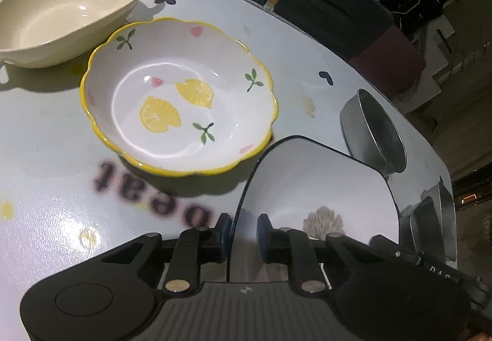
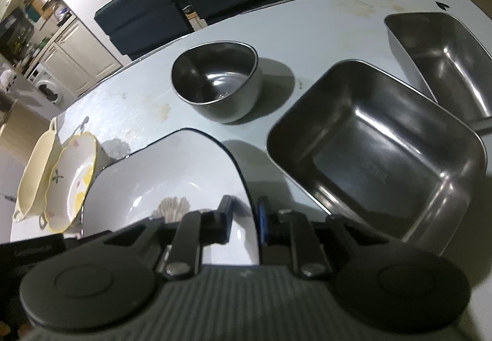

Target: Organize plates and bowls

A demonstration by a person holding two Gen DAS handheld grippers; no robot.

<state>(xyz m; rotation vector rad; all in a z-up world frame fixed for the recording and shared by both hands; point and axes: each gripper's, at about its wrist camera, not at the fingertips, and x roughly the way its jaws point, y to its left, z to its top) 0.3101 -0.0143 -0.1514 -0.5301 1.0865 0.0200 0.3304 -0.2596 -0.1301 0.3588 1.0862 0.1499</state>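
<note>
Left wrist: tablecloth (image 1: 46,156) lettering "ocat"

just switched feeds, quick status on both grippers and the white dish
Left hand-held gripper shut on white dish rim. Right hand-held gripper shut on opposite rim. Lemon bowl just ahead on the left; steel tray close on the right.

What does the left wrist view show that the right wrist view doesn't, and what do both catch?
Only the left wrist view shows the lettering printed on the table. Only the right wrist view shows the two rectangular steel trays fully. Both show the white dark-rimmed plate, gripped at opposite edges by the left gripper and right gripper, plus the lemon bowl, cream dish and round steel bowl.
</note>
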